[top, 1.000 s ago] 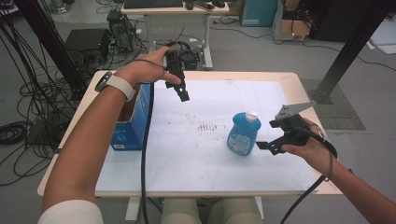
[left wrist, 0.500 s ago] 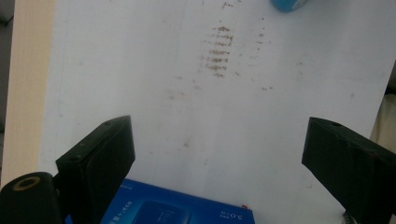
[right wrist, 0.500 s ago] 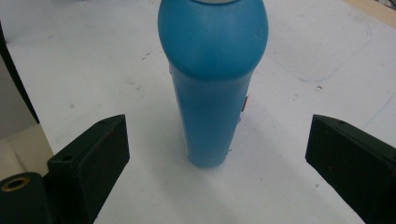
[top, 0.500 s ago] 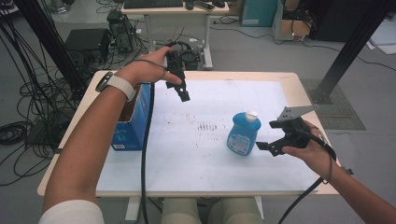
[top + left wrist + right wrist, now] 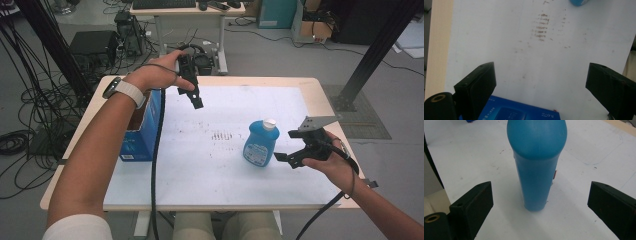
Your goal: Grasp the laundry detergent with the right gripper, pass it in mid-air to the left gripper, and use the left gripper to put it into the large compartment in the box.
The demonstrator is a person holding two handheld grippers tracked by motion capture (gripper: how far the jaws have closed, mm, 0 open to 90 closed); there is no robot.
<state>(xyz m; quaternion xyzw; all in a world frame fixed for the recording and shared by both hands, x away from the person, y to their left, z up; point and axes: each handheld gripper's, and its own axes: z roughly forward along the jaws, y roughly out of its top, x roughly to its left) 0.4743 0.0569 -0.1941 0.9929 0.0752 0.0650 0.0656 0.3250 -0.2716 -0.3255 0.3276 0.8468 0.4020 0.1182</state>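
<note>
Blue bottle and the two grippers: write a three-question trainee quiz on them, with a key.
1. True or false: the right gripper is clamped on the blue bottle.
2. Which thing lies under the left gripper in the left gripper view? A) a blue box B) a cup C) a towel
3. Is the bottle upright or lying on the table?

Key:
1. False. Its jaws stand open either side of the bottle, apart from it.
2. A, the blue box.
3. Upright, white cap on top.
</note>
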